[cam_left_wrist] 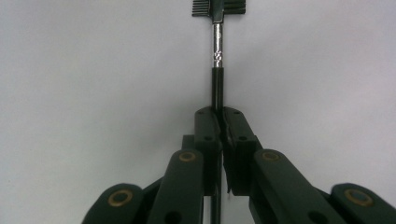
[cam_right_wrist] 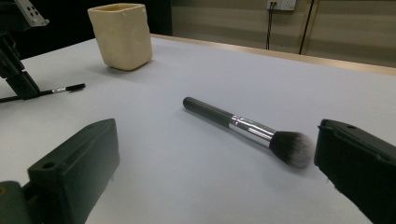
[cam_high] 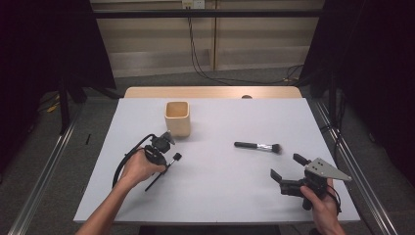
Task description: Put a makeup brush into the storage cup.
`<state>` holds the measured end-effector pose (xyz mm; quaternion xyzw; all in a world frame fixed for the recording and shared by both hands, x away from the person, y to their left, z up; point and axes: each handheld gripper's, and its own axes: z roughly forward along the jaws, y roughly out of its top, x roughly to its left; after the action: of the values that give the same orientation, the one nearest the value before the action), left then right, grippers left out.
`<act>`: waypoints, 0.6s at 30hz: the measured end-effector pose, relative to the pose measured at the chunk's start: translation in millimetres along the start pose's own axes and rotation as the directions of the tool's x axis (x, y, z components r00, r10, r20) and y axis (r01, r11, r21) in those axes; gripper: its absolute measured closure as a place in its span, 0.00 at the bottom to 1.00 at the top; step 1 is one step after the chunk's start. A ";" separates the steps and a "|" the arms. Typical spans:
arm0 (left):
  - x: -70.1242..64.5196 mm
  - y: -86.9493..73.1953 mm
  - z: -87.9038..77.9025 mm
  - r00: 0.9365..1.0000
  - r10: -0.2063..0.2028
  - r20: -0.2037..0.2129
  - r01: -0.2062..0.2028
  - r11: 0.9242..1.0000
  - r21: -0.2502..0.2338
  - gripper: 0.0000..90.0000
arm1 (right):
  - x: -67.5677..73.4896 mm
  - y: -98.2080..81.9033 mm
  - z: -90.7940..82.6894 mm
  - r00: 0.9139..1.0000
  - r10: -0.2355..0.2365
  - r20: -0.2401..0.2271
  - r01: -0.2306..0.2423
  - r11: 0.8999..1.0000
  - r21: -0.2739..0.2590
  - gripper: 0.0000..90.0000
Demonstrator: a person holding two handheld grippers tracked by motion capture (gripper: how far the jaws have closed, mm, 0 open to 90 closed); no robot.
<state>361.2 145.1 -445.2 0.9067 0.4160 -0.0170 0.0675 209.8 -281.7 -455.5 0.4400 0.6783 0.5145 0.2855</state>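
A thin black brow brush with a small comb head lies flat on the white table. My left gripper is shut on its slim handle, the pads pinching it from both sides. In the high view the left gripper sits at the table's left over that brow brush. My right gripper rests at the front right, open, with nothing between its fingers. A black-handled powder brush lies just beyond it, bristles toward the right. In the right gripper view the powder brush lies ahead of the open right gripper.
A cream square cup stands upright at the back left of the table, just past the left gripper, and is seen again as the cup. The table's wooden far edge borders the floor with cables.
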 end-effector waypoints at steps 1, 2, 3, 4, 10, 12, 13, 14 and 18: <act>-0.1 0.2 -0.1 1.000 0.002 -0.001 -0.002 1.000 0.001 0.95 | -0.5 -0.1 -0.3 1.000 0.001 0.000 -0.001 1.000 -0.002 0.00; -0.2 0.4 -0.1 1.000 0.002 -0.002 -0.002 1.000 0.002 0.95 | -0.5 -0.1 -0.3 1.000 0.001 0.000 -0.001 1.000 -0.002 0.00; -0.3 0.6 0.0 1.000 0.004 -0.002 -0.004 1.000 0.004 0.95 | -0.6 -0.1 -0.3 1.000 0.002 0.001 -0.002 1.000 -0.001 0.00; -0.4 0.7 -0.1 1.000 0.005 -0.003 -0.005 1.000 0.004 0.95 | -0.6 -0.2 -0.3 1.000 0.002 0.002 -0.002 1.000 -0.001 0.00; 2.5 -0.5 -1.6 1.000 0.005 0.017 -0.005 1.000 -0.008 0.95 | -0.8 -0.1 0.0 1.000 0.003 0.000 -0.003 1.000 -0.001 0.00; 3.4 -1.6 -1.9 1.000 0.009 0.022 -0.009 1.000 -0.017 0.95 | -1.0 -0.2 0.0 1.000 0.001 0.000 -0.001 1.000 0.001 0.00; 4.2 -1.9 -2.5 1.000 0.007 0.026 -0.007 1.000 -0.020 0.96 | -1.1 -0.2 0.2 1.000 0.000 0.000 0.000 1.000 0.001 0.00; 4.8 -2.2 -2.8 1.000 0.007 0.029 -0.006 1.000 -0.021 0.95 | -1.1 -0.1 0.5 1.000 0.000 0.001 0.000 1.000 0.002 0.00; 7.4 -4.2 -5.3 1.000 0.000 0.029 0.002 0.999 -0.042 0.95 | -0.7 -0.1 0.5 1.000 -0.002 -0.001 0.002 1.000 0.003 0.00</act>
<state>362.7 154.2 -441.1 0.9045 0.4157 -0.0213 0.0927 210.5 -282.2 -455.8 0.4395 0.6796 0.5137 0.2849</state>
